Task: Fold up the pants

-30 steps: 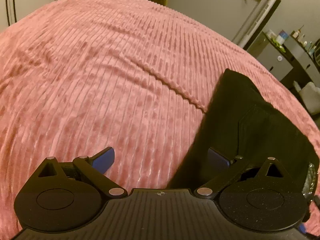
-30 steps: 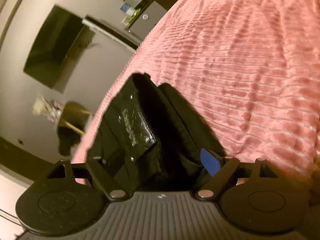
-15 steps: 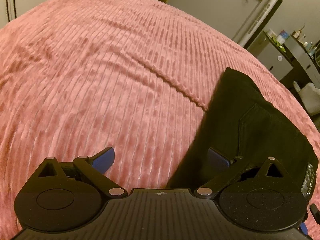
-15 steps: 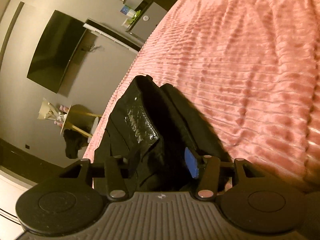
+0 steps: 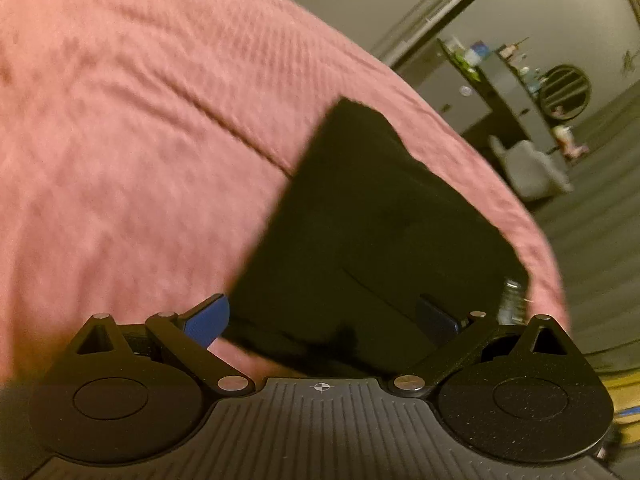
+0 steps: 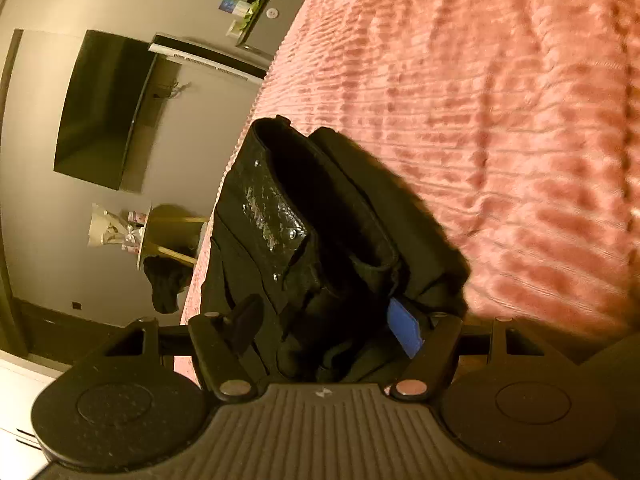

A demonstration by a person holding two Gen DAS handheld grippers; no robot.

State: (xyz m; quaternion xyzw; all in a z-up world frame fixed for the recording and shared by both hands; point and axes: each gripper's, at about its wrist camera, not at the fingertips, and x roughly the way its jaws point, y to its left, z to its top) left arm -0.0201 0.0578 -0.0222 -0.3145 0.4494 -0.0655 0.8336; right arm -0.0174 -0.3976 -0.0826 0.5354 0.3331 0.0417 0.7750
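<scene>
The black pants (image 5: 380,220) lie folded in a thick stack on the pink ribbed bedspread (image 5: 140,140), near the bed's edge. My left gripper (image 5: 324,320) is open, its blue-padded fingers straddling the near edge of the stack. In the right wrist view the pants (image 6: 320,220) show their waistband and a shiny label. My right gripper (image 6: 326,320) has its jaws closed partway around the bunched waist end, with fabric filling the gap between them.
The bedspread (image 6: 480,120) stretches wide to the right in the right wrist view. Beyond the bed edge stand a wall television (image 6: 100,108), a small round table (image 6: 168,232), a dresser with bottles (image 5: 500,80) and a grey chair (image 5: 532,168).
My right gripper's jaws narrowed onto the waist end of the pants. My left gripper swung right, bringing the pants between its open fingers.
</scene>
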